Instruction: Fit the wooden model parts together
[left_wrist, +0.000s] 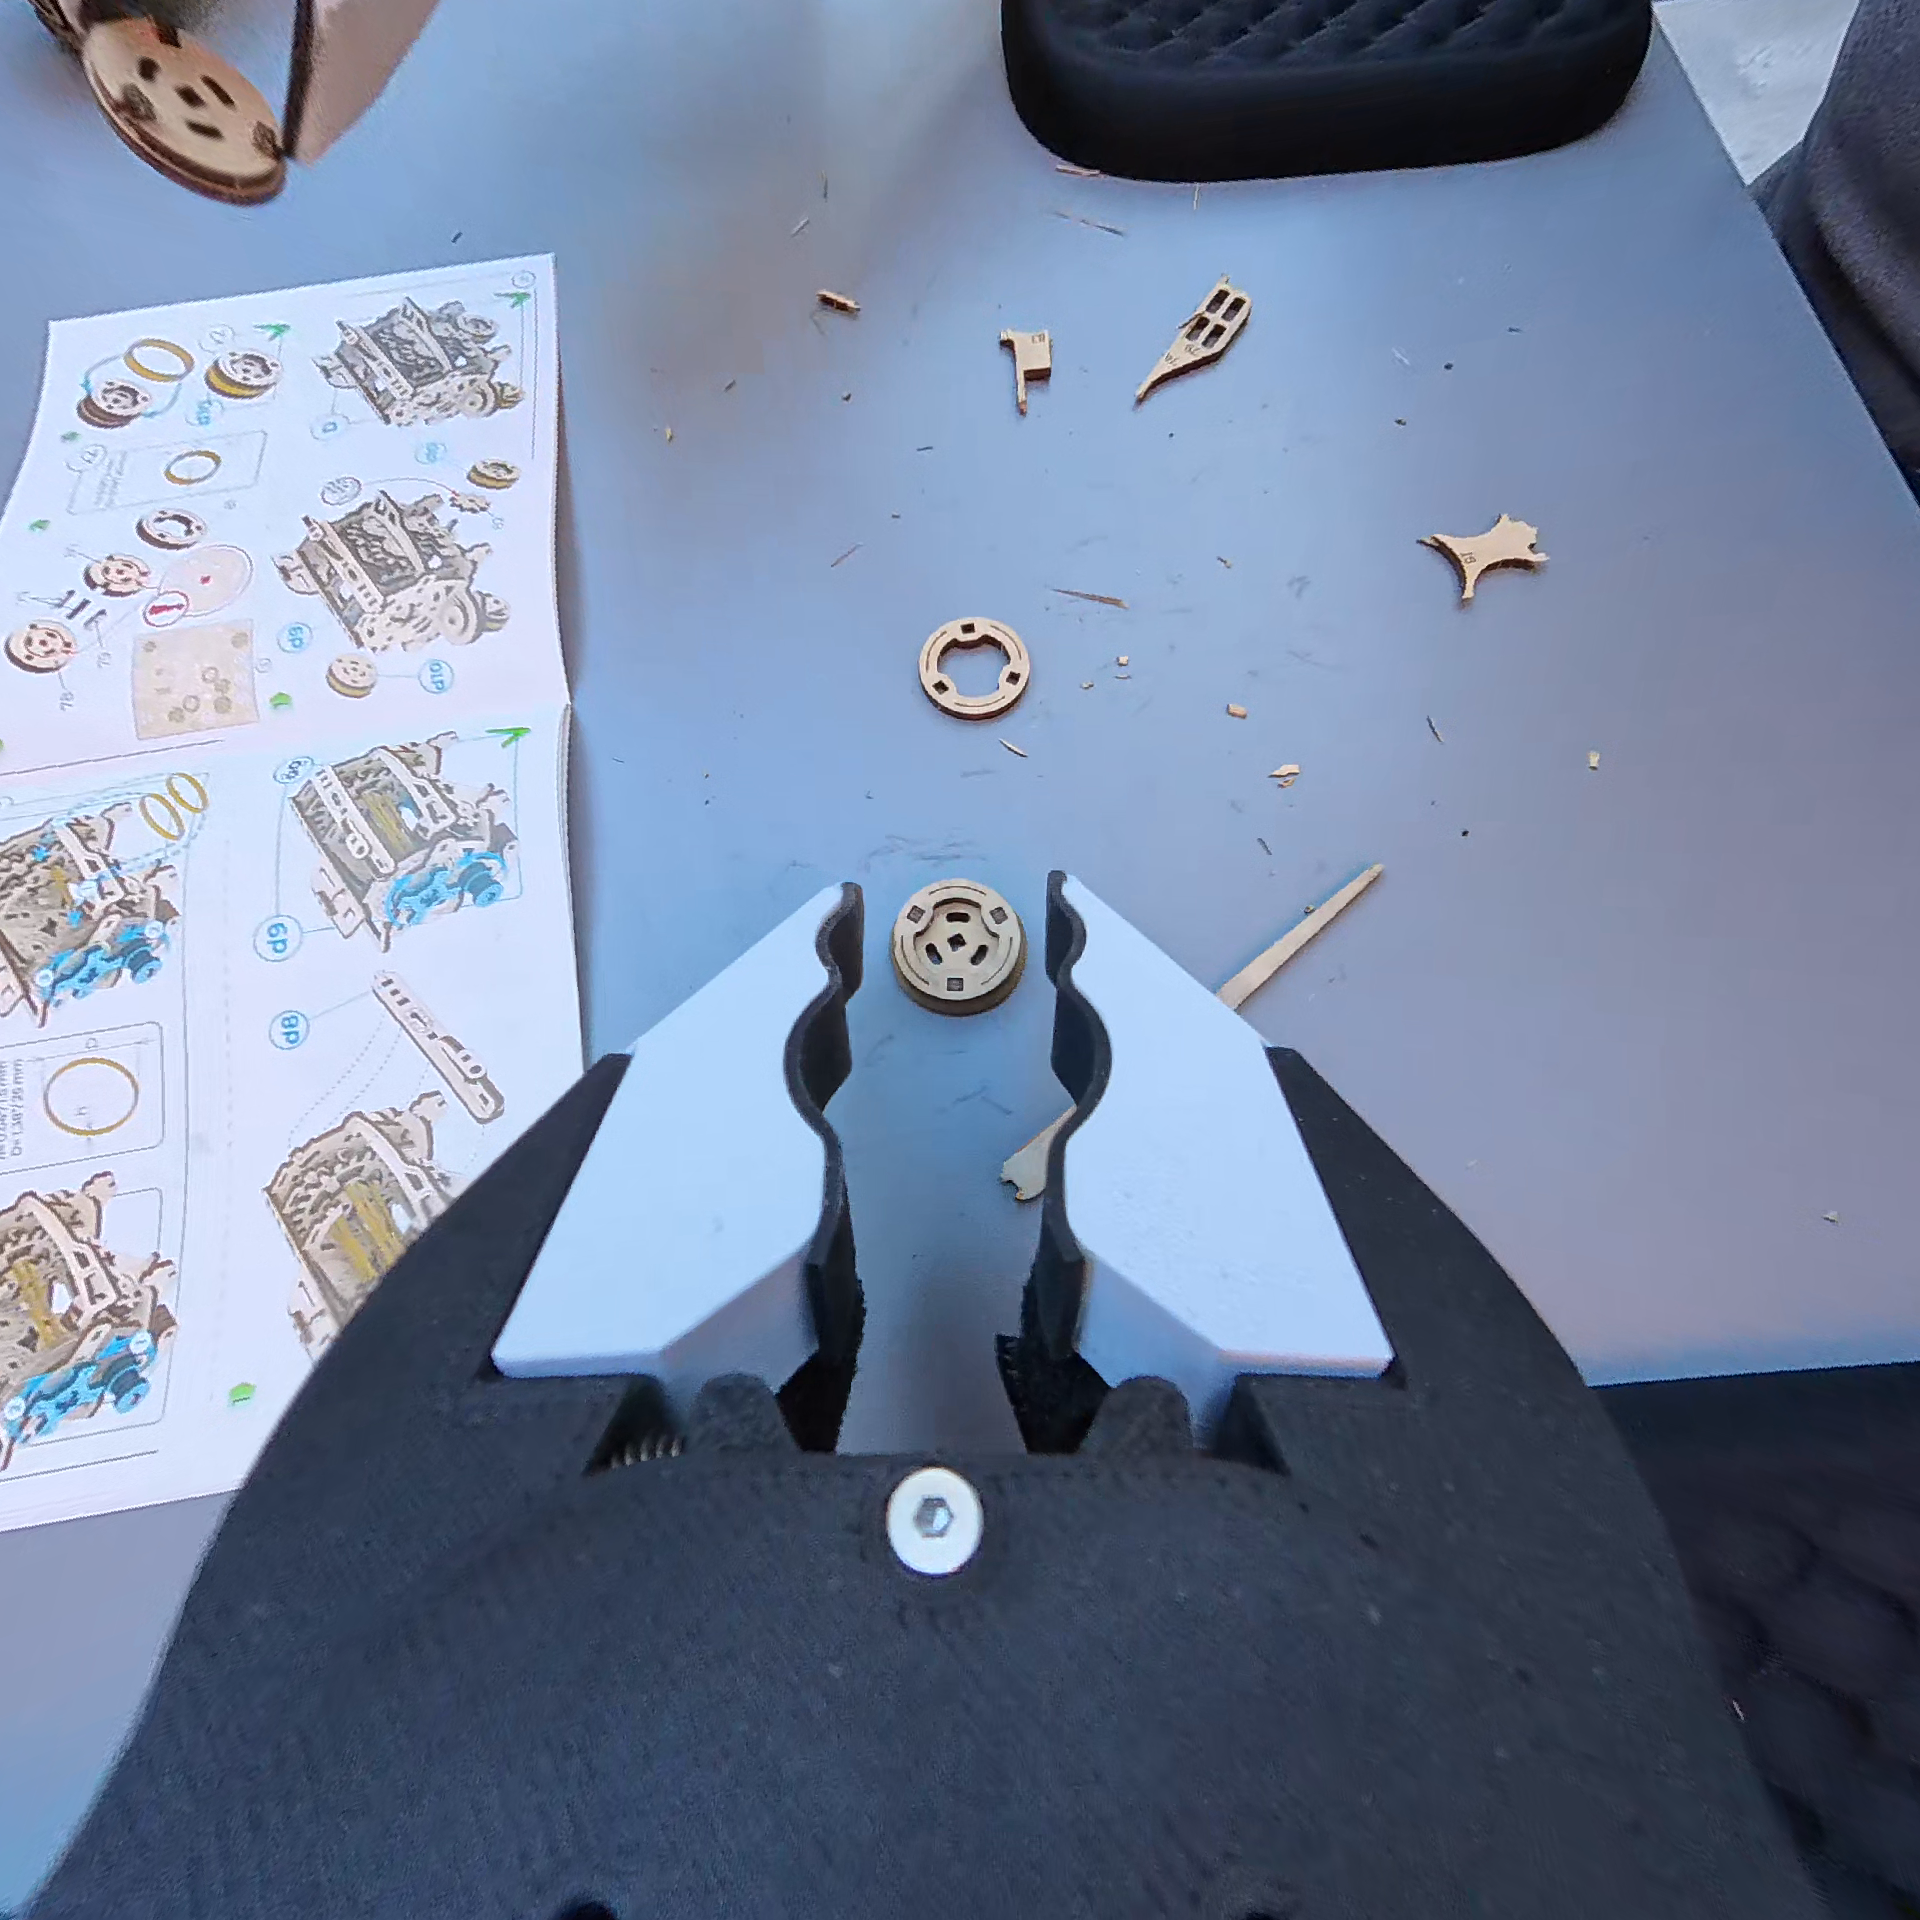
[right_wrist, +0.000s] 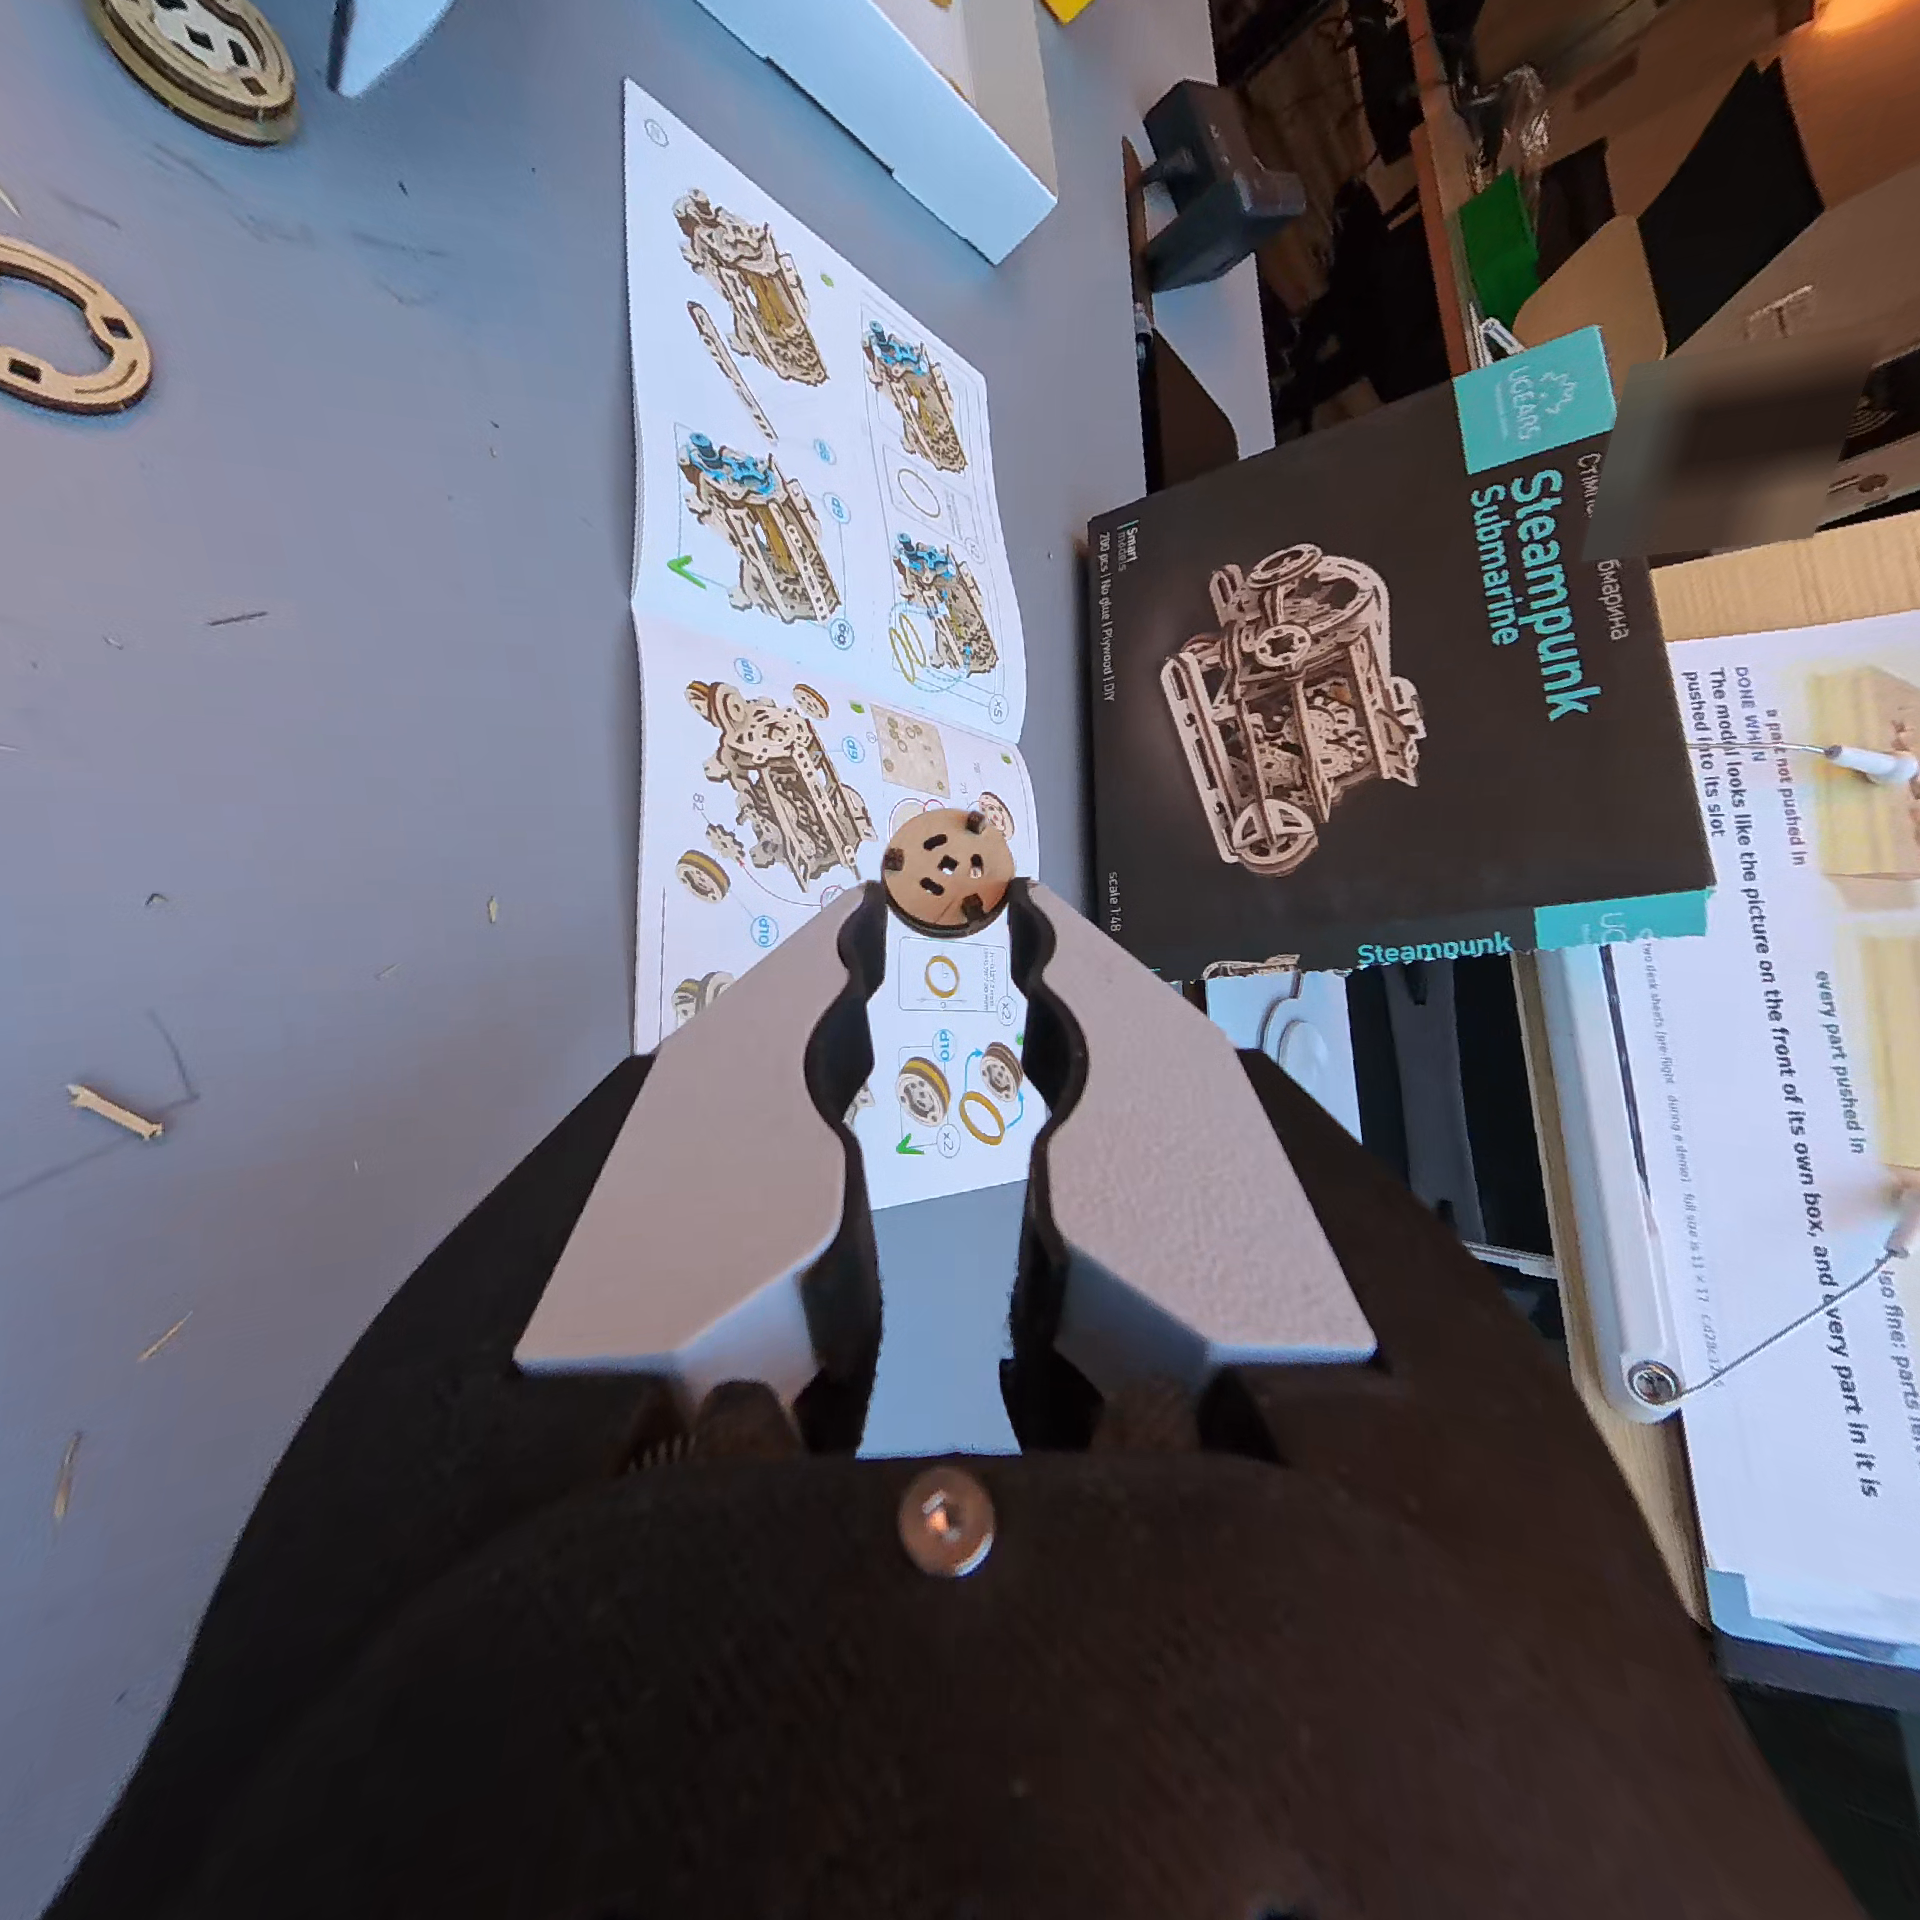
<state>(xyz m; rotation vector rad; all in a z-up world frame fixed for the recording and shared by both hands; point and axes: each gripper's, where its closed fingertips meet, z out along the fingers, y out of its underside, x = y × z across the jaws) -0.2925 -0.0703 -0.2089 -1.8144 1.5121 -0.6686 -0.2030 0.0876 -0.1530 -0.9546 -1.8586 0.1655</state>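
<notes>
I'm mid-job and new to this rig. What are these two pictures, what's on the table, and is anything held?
Each picture comes from a camera on a hand-held gripper, looking along its jaws. In the left wrist view, the left gripper is open around a round wooden hub lying on the grey table; a notched ring, wood scraps and the instruction sheet lie nearby. In the right wrist view, the right gripper pinches a wooden disc above that sheet, beside the kit box.
</notes>
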